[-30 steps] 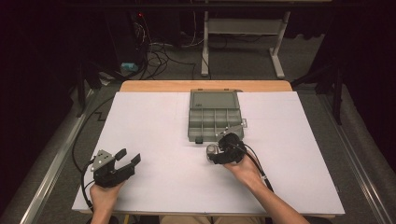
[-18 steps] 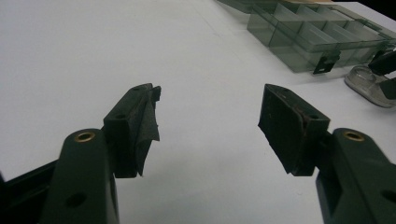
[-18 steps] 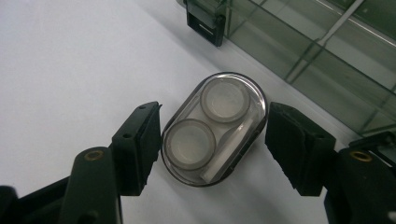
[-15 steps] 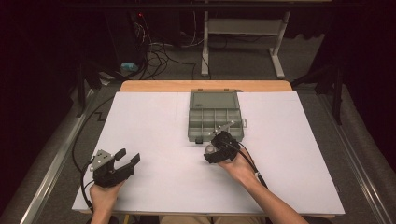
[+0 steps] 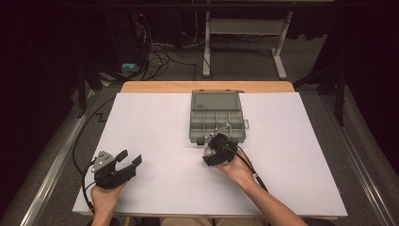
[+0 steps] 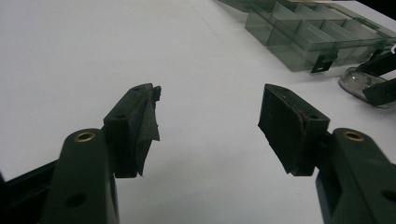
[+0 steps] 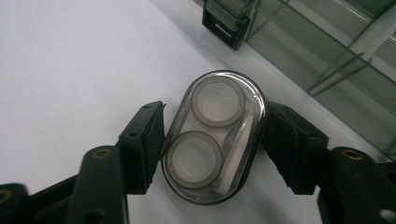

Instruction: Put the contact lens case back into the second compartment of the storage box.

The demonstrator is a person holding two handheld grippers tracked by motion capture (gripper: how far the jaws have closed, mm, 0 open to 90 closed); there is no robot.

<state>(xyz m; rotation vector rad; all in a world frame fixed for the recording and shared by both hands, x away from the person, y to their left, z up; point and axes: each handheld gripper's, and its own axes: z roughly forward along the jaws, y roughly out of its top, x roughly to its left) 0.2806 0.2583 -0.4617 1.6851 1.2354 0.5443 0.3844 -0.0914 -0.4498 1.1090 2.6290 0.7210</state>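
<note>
A clear oval case (image 7: 215, 135) with two round wells lies on the white table just in front of a grey-green compartment box (image 5: 216, 117). My right gripper (image 5: 212, 149) reaches down over the case. Its jaws have just been closing, and both pads now press on the long sides of the case, as the right gripper view shows. The box's latch (image 7: 224, 25) is close beyond the case. My left gripper (image 5: 131, 157) rests near the table's front left, open, with only bare table between its pads (image 6: 140, 126). In the left gripper view the case (image 6: 362, 81) sits far right.
The box (image 6: 303, 37) stands open at the table's far middle, with its lid laid back and several small compartments. A white sheet (image 5: 155, 122) covers the table. Cables trail from both grippers toward the front edge. On the dark floor behind are cables and a desk frame.
My right gripper has shifted a little to the left along the box's front edge, with the case between its jaws. The left gripper has stayed where it was.
</note>
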